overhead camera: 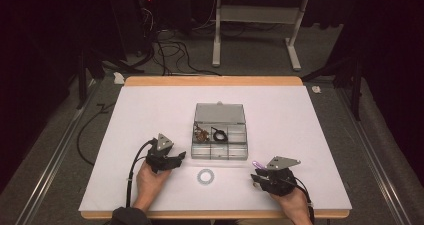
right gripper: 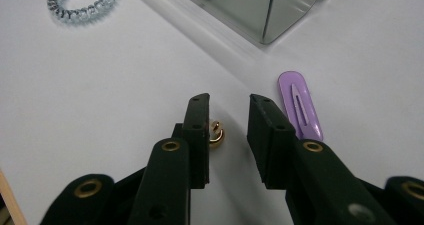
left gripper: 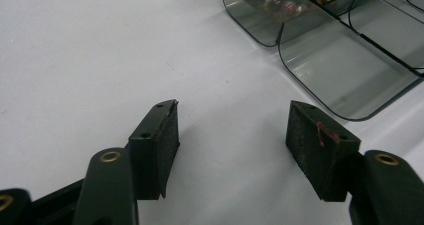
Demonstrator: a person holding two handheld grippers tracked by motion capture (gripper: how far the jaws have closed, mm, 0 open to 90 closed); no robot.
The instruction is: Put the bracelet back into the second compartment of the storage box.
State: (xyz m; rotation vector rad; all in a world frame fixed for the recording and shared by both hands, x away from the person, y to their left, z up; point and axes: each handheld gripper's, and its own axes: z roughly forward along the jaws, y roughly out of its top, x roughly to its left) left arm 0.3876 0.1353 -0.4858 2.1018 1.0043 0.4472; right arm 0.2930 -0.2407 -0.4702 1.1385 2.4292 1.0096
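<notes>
The gold ring (right gripper: 217,134) lies between the right hand-held gripper's (right gripper: 227,135) parted jaws.

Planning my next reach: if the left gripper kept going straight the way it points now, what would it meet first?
The left gripper, jaws open and empty, points across bare white table. Straight on looks free at first; then probably the near wall of the clear compartment box, slightly right of its line. Depth is uncertain.

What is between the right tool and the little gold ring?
Nothing visible. The gold ring lies on the white table between the right tool's jaws, close against one of them. The purple hair clip lies outside the other jaw, not in the way.
</notes>
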